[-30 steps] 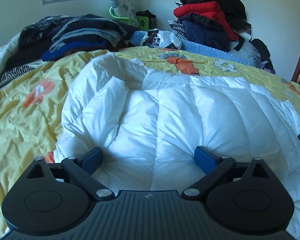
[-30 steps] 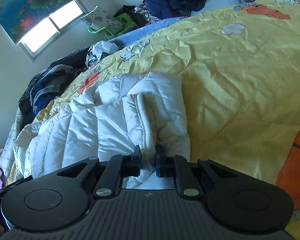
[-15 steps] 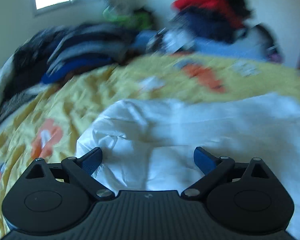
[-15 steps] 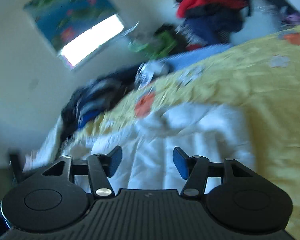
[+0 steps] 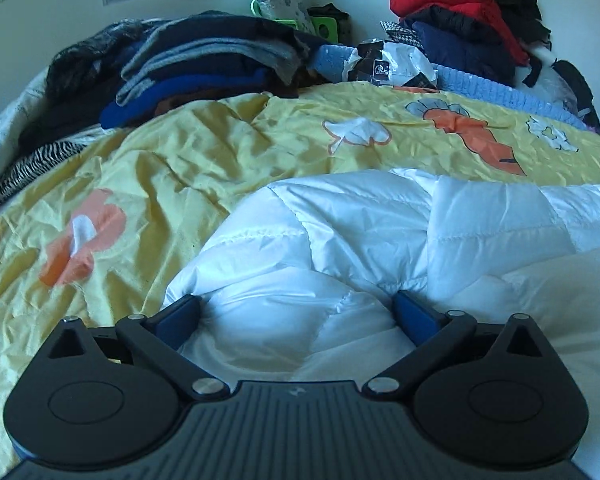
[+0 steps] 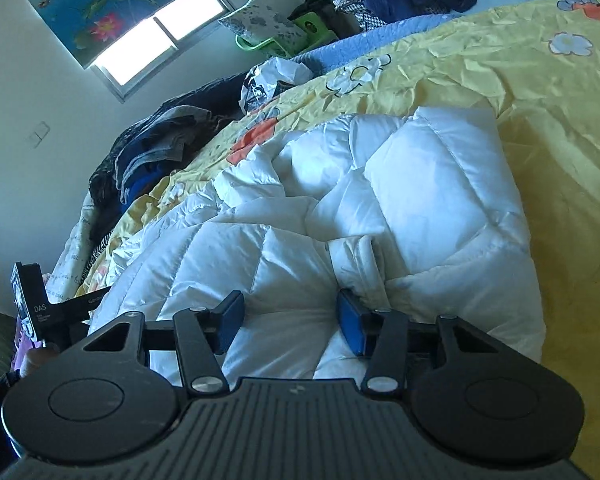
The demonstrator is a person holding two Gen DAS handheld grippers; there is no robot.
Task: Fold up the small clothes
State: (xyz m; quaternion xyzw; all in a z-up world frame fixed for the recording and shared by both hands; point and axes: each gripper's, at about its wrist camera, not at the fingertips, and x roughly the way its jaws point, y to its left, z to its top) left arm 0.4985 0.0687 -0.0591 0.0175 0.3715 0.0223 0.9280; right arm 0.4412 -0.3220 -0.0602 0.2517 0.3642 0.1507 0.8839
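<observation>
A white quilted puffer jacket (image 5: 380,232) lies partly folded on the yellow bedspread (image 5: 160,184). My left gripper (image 5: 296,304) stands wide open low over the jacket's left end, with puffy fabric bulging between its blue pads, which do not squeeze it. In the right wrist view the jacket (image 6: 420,200) shows a folded-over panel on the right and a rolled cuff (image 6: 360,256) just ahead of the right pad. My right gripper (image 6: 290,300) is half open and its jaws are closing. Jacket fabric lies between them, and the pads are not pressing on it.
Stacks of dark folded clothes (image 5: 204,60) and a red and navy pile (image 5: 460,16) line the far side of the bed, with a crumpled plastic bag (image 5: 388,64) between them. A black labelled tool part (image 6: 32,304) and a person's fingertip (image 6: 36,360) show at the left edge.
The right gripper, shut on the jacket's edge a second ago, let go, opened and shifted left over the jacket. The left gripper slid toward the jacket's left end and stayed open.
</observation>
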